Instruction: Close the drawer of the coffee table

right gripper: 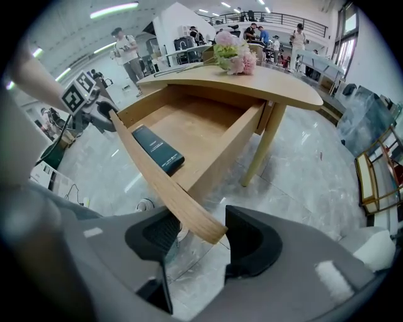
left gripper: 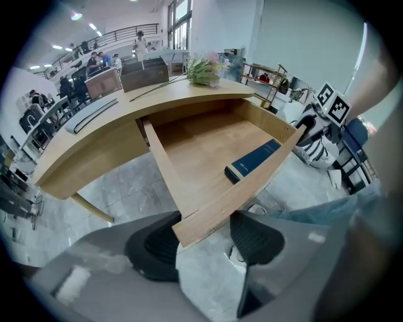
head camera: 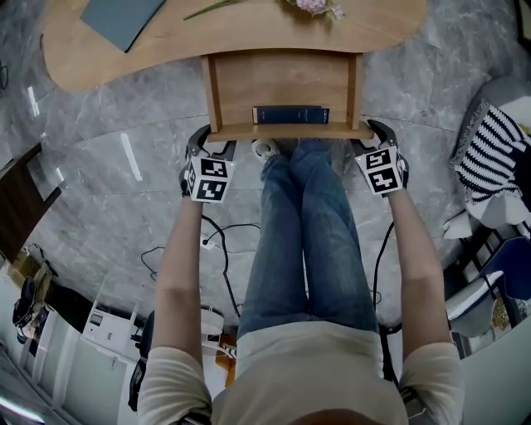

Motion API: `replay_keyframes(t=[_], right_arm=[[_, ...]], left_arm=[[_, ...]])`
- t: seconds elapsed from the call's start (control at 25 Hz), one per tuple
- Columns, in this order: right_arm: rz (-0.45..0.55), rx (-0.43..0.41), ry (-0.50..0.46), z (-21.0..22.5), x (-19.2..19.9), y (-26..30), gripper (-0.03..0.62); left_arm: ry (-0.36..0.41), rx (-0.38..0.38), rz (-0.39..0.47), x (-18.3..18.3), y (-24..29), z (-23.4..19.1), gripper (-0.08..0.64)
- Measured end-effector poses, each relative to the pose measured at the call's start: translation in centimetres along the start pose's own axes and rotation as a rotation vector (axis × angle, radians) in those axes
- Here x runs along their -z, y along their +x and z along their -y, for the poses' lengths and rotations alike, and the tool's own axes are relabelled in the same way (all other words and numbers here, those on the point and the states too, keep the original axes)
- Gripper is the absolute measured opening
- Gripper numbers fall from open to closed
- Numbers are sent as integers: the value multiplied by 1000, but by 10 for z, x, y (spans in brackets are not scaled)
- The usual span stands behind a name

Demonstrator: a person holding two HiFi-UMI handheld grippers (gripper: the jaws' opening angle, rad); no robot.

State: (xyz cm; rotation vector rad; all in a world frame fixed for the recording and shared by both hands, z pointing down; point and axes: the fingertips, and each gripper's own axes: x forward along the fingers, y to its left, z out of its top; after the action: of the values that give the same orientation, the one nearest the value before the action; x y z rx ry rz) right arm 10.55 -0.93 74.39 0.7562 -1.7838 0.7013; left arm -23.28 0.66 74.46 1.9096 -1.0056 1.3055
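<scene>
Head view is showing the drawer (head camera: 282, 79) standing pulled out of the worktop (head camera: 249, 25) at upper centre, a dark book (head camera: 290, 114) lying inside. Left tongs (head camera: 214, 143) and right tongs (head camera: 377, 137) are straddling its front corners, both released.

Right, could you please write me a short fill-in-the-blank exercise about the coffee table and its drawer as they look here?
The light wooden drawer of the rounded wooden coffee table stands ___.
Inside it, by the front panel, lies one dark blue ___.
The left tool and right tool straddle the panel's two ends with jaws ___, not clamped.
The pink flowers lie on the table's ___.
Missing words: open; book; apart; top.
</scene>
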Motion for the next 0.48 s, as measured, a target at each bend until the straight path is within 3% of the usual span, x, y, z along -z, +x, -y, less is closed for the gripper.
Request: replay_keyframes(t=[0.48], right_arm=[[24,21,7,25,-33,11,224]], left_arm=[[21,-19,11,-37,15,-28,244]])
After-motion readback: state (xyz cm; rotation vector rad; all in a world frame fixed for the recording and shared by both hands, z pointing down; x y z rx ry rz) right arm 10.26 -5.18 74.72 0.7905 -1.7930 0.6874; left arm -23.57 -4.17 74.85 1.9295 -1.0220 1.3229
